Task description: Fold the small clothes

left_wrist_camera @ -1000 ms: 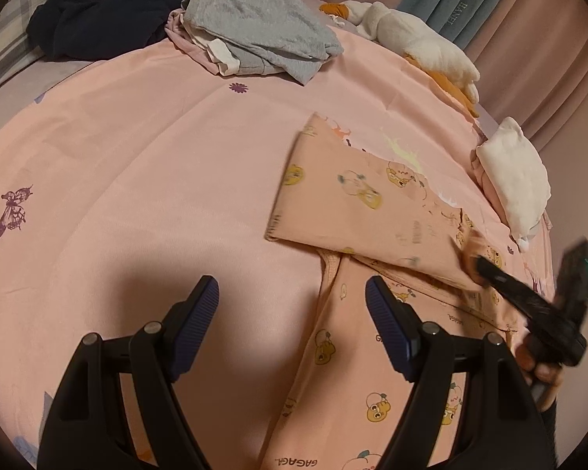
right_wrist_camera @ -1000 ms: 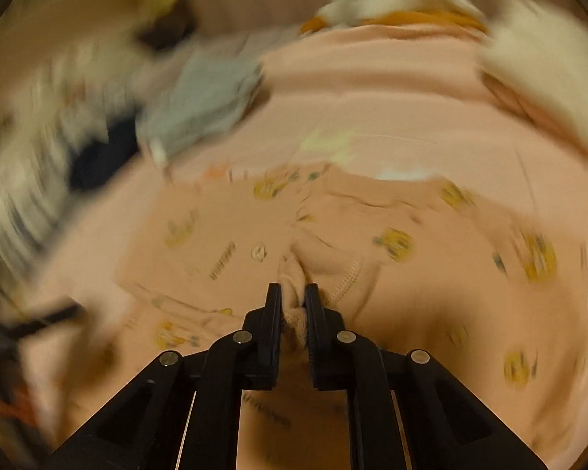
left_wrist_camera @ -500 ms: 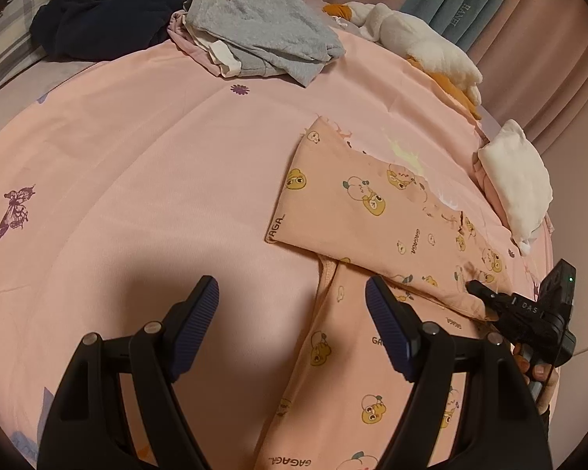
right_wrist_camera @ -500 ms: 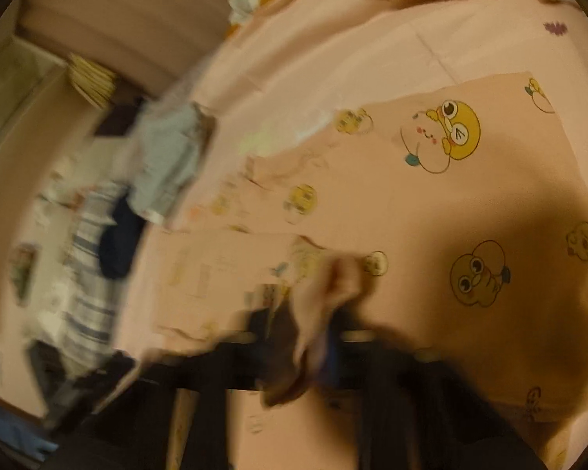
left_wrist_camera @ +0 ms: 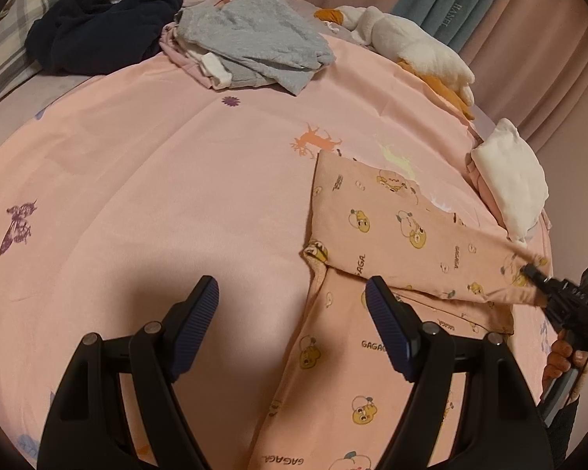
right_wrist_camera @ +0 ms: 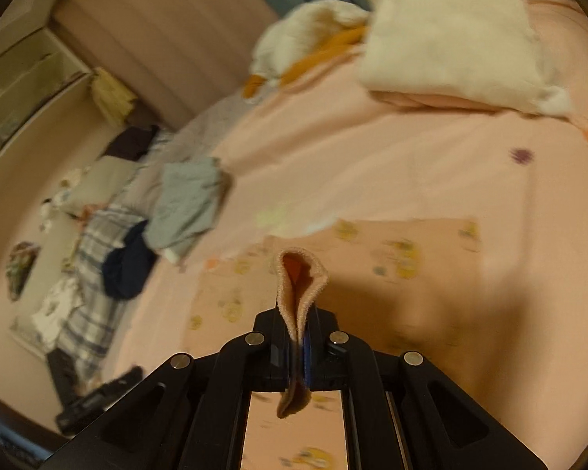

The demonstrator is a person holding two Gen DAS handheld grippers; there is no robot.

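A small pink garment with yellow cartoon prints (left_wrist_camera: 403,243) lies on the pink bedsheet, its upper part folded over toward the right. My left gripper (left_wrist_camera: 292,325) is open and empty, hovering above the garment's left edge. My right gripper (right_wrist_camera: 300,338) is shut on a pinched edge of the garment (right_wrist_camera: 300,286), lifted above the bed. In the left wrist view the right gripper (left_wrist_camera: 529,270) grips the garment's right corner at the far right.
A folded white and pink pile (left_wrist_camera: 509,184) sits at the right edge of the bed. A grey garment heap (left_wrist_camera: 254,43), a dark navy garment (left_wrist_camera: 98,31) and a white plush toy (left_wrist_camera: 411,47) lie at the far side.
My right gripper has pulled the garment's folded part to the right and lifted its corner. The fold's left edge shifted right. My left gripper has stayed open in place.
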